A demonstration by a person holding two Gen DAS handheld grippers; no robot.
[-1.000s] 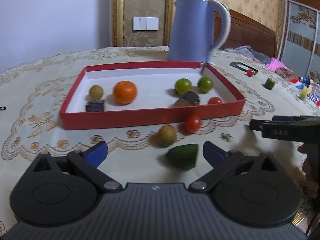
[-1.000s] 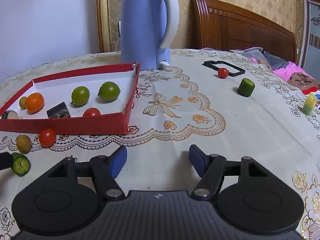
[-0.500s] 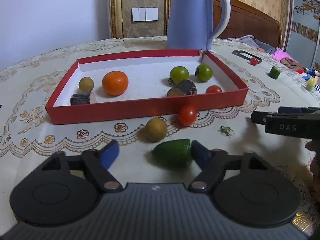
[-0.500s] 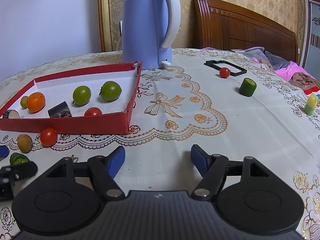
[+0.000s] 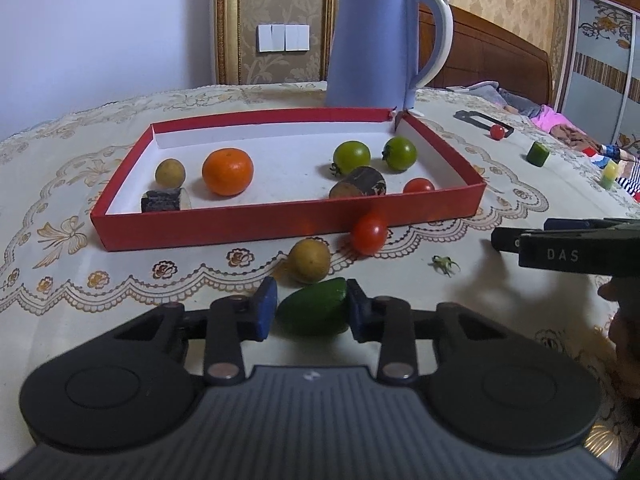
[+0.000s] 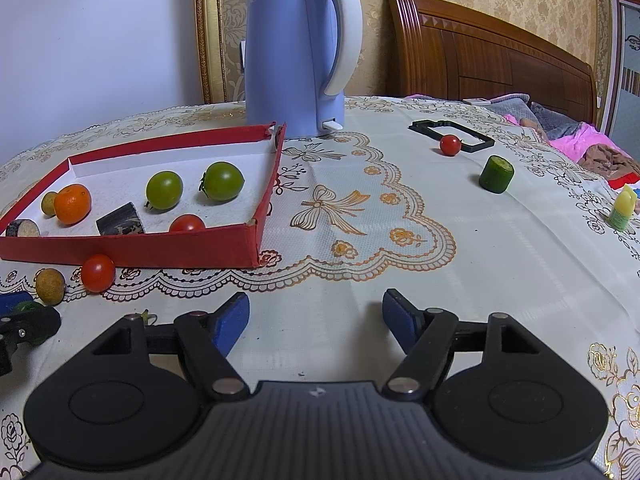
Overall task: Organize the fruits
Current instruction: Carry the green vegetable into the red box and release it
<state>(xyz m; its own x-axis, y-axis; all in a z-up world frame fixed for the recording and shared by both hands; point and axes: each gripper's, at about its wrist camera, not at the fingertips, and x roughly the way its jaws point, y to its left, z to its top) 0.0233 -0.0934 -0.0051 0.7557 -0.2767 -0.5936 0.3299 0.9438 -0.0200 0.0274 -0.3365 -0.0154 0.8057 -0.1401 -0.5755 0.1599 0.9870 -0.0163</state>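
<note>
The left tongs, spread a second ago, have been closed onto the green piece, which is now pinched on the desk just before the red tray; lifting seems next. The right tongs are held spread, low, empty.

Blue kettle — black frame — on patterned tablecloth
</note>
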